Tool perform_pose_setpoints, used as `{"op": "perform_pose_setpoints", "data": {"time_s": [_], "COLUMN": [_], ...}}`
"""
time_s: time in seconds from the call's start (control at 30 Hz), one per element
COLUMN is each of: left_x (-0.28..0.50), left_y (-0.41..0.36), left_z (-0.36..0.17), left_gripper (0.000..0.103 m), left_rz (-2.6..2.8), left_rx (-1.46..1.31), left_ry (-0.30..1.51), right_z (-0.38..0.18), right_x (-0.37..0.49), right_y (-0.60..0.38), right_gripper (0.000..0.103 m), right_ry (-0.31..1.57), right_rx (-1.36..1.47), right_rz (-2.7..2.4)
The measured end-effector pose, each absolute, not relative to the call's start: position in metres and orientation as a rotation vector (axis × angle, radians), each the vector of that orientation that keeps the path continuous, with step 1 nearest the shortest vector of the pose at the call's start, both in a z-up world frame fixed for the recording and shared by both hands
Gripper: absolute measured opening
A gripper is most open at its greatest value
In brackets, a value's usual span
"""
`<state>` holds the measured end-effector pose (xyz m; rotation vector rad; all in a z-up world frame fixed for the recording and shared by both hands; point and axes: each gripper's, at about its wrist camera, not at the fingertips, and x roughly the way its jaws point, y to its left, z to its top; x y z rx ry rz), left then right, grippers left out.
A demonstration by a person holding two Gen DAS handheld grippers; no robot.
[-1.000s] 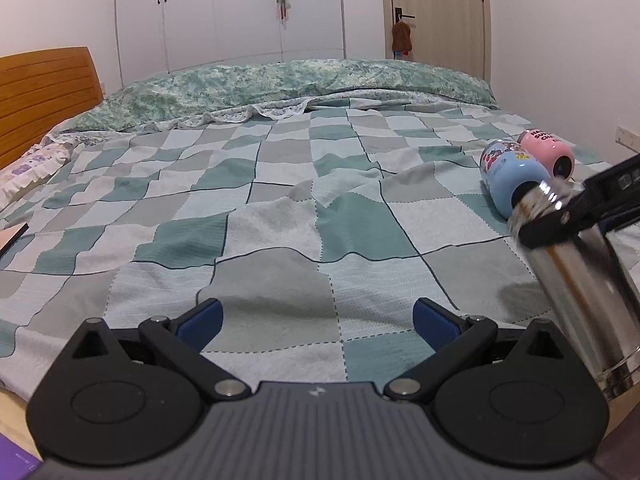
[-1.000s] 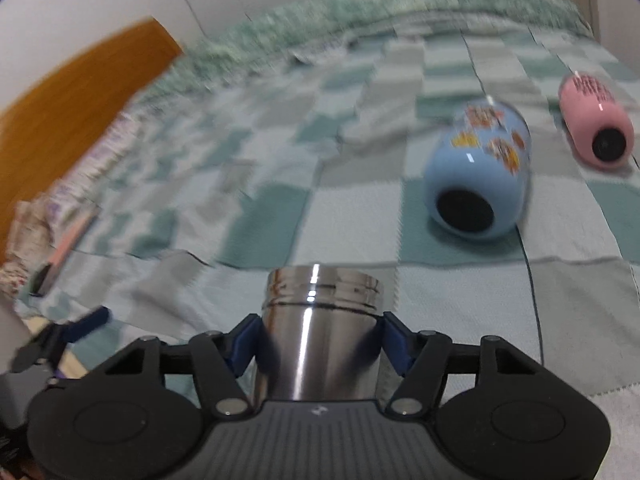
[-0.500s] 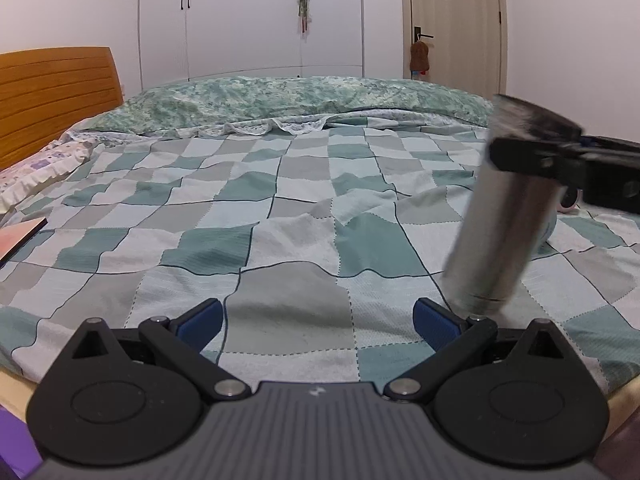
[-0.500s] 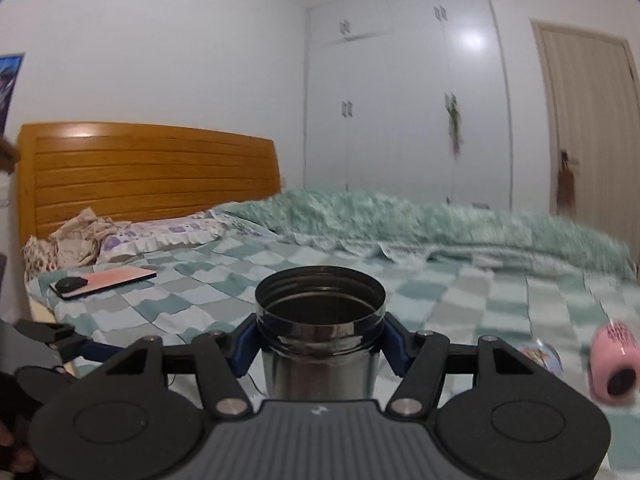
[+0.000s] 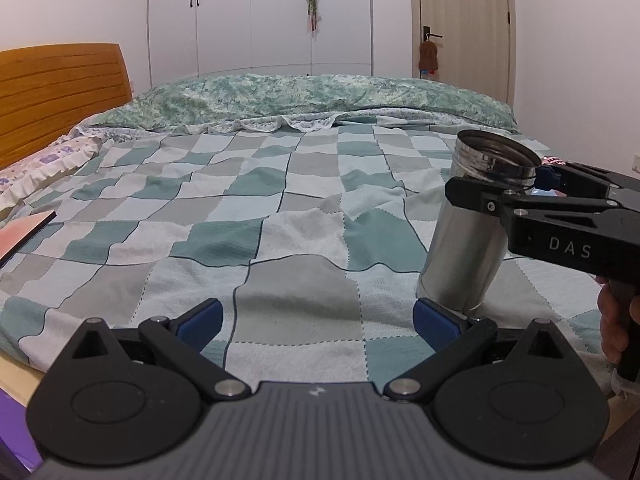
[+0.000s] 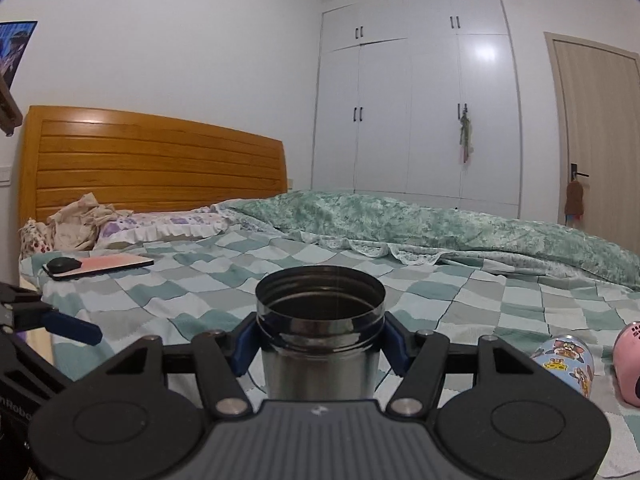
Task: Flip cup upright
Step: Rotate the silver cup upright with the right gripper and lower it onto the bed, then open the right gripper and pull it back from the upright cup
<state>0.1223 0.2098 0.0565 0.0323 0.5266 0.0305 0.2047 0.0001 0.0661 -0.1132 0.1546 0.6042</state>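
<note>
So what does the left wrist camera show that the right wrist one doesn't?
Only the left wrist view shows the shiny steel cup's base near the checked blanket, slightly tilted, with the empty left gripper open. Only the right view shows the light blue cartoon cup and the pink cup lying down. Both show the right gripper clamping the steel cup below its rim, mouth up.

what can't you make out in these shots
- Steel cup base: in the left wrist view the left hand-held gripper covers its bottom edge; in the right wrist view the right hand-held gripper body hides it, so contact with the bed is unclear.
- Blue cup: lower part cut off by the gripper.
- Pink cup: cut by the frame edge.
</note>
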Motion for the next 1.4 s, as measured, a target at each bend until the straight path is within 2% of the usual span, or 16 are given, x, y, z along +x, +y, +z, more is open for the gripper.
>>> {"op": "perform_pose_setpoints", "data": {"time_s": [0.07, 0.13, 0.3, 0.57, 0.9, 1.17, 1.4], "left_x": [0.120, 0.114, 0.090, 0.038, -0.001, 0.001, -0.001], "left_y": [0.208, 0.205, 0.188, 0.124, 0.041, 0.019, 0.011], "left_z": [0.059, 0.064, 0.076, 0.072, 0.027, 0.009, 0.005], "left_gripper": [0.103, 0.103, 0.103, 0.103, 0.103, 0.103, 0.103], "left_rz": [0.031, 0.017, -0.033, -0.081, -0.009, 0.057, 0.056], "left_rx": [0.035, 0.027, 0.017, -0.020, -0.025, 0.003, 0.045], "left_ry": [0.519, 0.502, 0.422, 0.244, 0.084, 0.068, 0.053], "right_z": [0.067, 0.071, 0.089, 0.094, 0.045, 0.004, -0.001], "right_x": [0.201, 0.194, 0.157, 0.090, 0.045, 0.042, 0.036], "right_y": [-0.002, -0.010, -0.047, -0.140, -0.228, -0.248, -0.248], "right_gripper": [0.064, 0.087, 0.102, 0.103, 0.103, 0.103, 0.103], "right_ry": [0.154, 0.134, 0.021, -0.024, 0.036, 0.072, 0.053], "right_rx": [-0.113, -0.088, -0.074, -0.063, -0.055, -0.054, -0.070], "right_rz": [0.601, 0.607, 0.614, 0.530, 0.347, 0.269, 0.246]}}
